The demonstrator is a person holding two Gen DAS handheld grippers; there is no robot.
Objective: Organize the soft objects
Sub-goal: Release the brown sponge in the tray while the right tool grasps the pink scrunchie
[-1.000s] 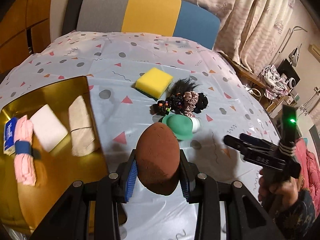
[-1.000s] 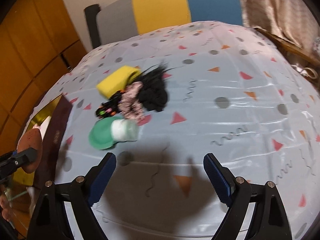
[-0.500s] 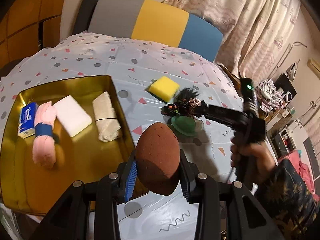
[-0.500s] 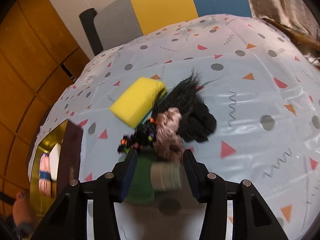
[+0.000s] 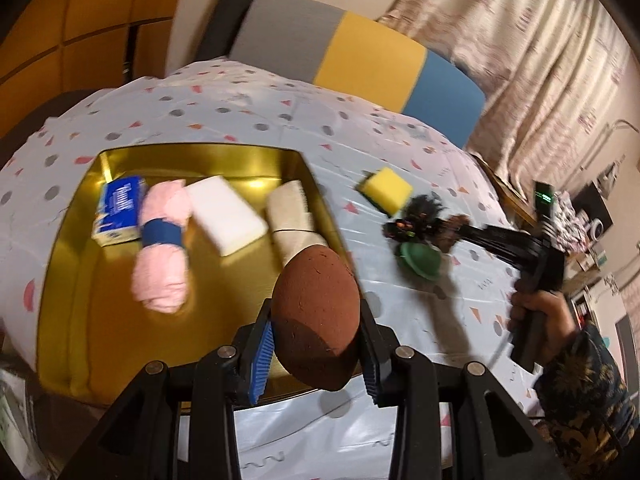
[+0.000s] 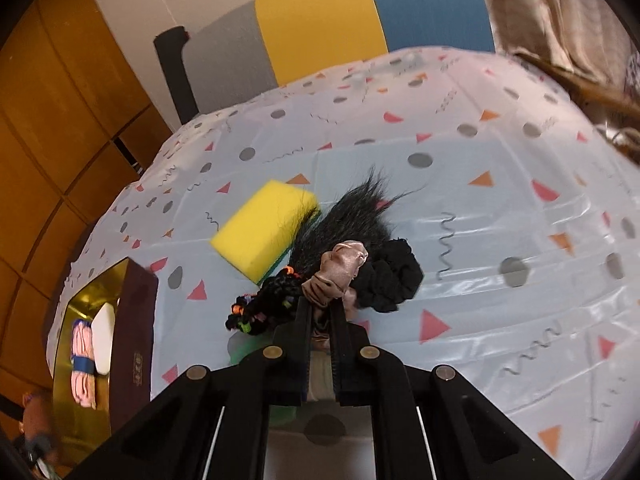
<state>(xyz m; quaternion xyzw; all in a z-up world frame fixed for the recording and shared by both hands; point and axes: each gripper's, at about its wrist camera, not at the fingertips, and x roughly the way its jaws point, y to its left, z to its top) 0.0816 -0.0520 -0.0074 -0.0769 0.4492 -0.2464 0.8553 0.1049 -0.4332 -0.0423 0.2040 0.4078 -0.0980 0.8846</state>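
My left gripper [image 5: 316, 356] was clamped on the brown sponge [image 5: 318, 316], an egg-shaped lump squeezed between the blue pads [image 5: 262, 360], and I held it in the air above the near right corner of the gold tray [image 5: 72, 264]. Inside the tray, from its left side toward its right wall, lay a blue tissue pack [image 5: 118, 210], a pink towel roll [image 5: 164, 252] with a dark blue band, a white sponge [image 5: 226, 214] and a beige cloth roll [image 5: 292, 220], the last one against the right wall and partly hidden behind the brown sponge. Out on the spotted tablecloth [image 5: 248, 120], to the right of the tray, the yellow sponge [image 6: 264, 228] sat just beside a heap of hair things: a black hair tuft [image 6: 352, 216] touching the sponge's edge, a black braid [image 6: 264, 304] with bright beads, a tan scrunchie [image 6: 338, 272] and a black scrunchie [image 6: 392, 276]. My right gripper [image 6: 320, 320] had its jaws drawn nearly together at the near edge of that heap, over the green cap [image 5: 420, 258] and right at the tan scrunchie. I could not tell which of them, if either, was pinched between the jaws. Beyond the table stood a chair back [image 5: 360, 52] in grey, yellow and blue.
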